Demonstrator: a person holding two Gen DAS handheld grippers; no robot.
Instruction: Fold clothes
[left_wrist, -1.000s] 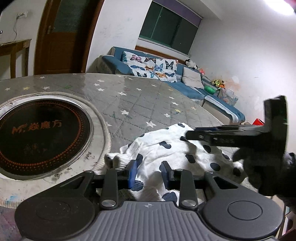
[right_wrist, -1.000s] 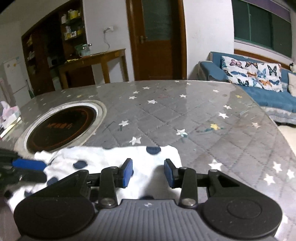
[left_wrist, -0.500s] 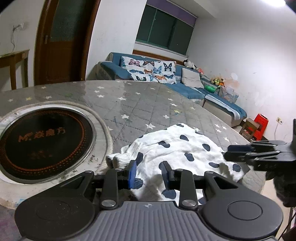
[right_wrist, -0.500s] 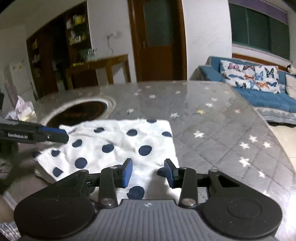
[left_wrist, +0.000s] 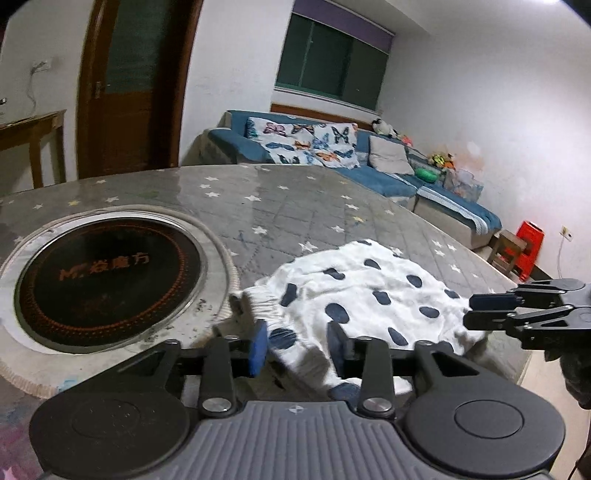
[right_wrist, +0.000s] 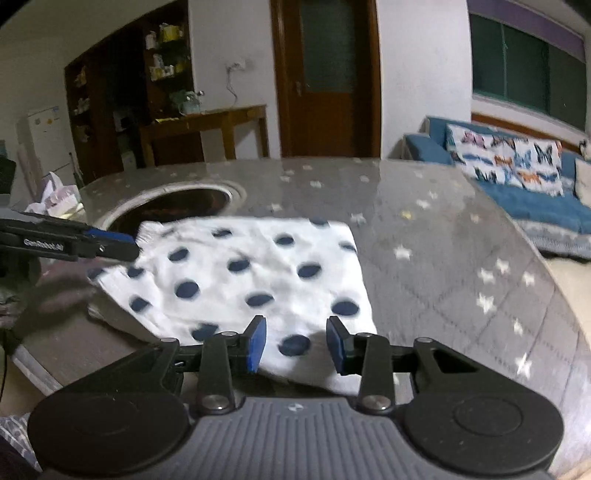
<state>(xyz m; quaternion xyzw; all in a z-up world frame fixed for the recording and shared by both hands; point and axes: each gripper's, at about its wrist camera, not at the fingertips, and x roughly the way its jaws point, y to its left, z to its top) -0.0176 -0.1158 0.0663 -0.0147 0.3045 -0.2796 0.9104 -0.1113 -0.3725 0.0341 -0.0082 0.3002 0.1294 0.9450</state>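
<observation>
White dotted garment (left_wrist: 369, 299) flat on quilted star-print bench (left_wrist: 295, 206), ahead of both grippers. Left gripper (left_wrist: 297, 347) fingers just opened, apart, cloth beneath. Right gripper (right_wrist: 297, 343) fingers apart over soft near edge.

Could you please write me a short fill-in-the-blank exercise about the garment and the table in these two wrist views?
1. The white garment is patterned with dark blue ____.
2. It lies on a grey quilted table cover printed with small ____.
3. The round black cooktop is set into the ____.
4. The pads on the fingers of the right gripper are coloured ____.

Missing words: dots; stars; table; blue
</observation>
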